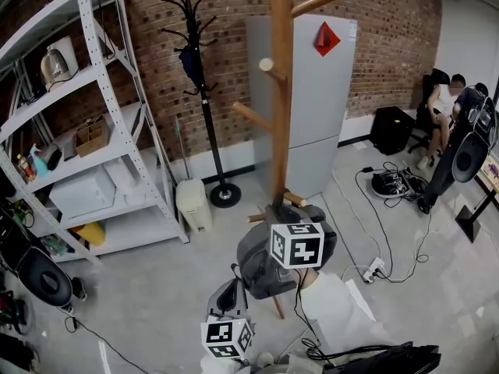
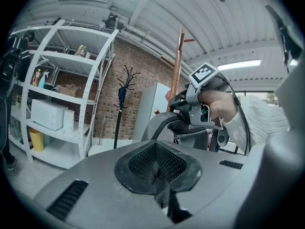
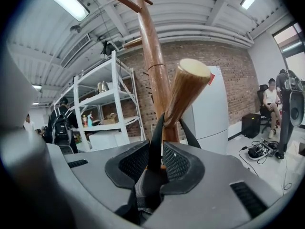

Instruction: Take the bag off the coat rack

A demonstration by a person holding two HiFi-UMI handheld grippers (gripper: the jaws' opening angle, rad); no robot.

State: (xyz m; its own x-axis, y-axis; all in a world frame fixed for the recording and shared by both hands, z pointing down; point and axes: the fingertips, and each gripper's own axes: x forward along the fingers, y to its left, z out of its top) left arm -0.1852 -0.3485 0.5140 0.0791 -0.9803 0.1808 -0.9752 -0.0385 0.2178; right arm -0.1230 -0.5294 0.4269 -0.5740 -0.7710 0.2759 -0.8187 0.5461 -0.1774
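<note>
Step in hand: unhooking. Right gripper jaws clamp the bag strap, looped over the coat rack peg at frame centre. Left gripper jaws are clenched, empty. Next move: lift strap up past peg tip.

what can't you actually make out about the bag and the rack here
- Head view: the top of the coat rack is cut off by the upper edge; its foot is mostly behind the bag.
- Right gripper view: the right tool, closed on the strap, blocks most of the bag below.
- Head view: that tool covers where the strap meets the peg.
</note>
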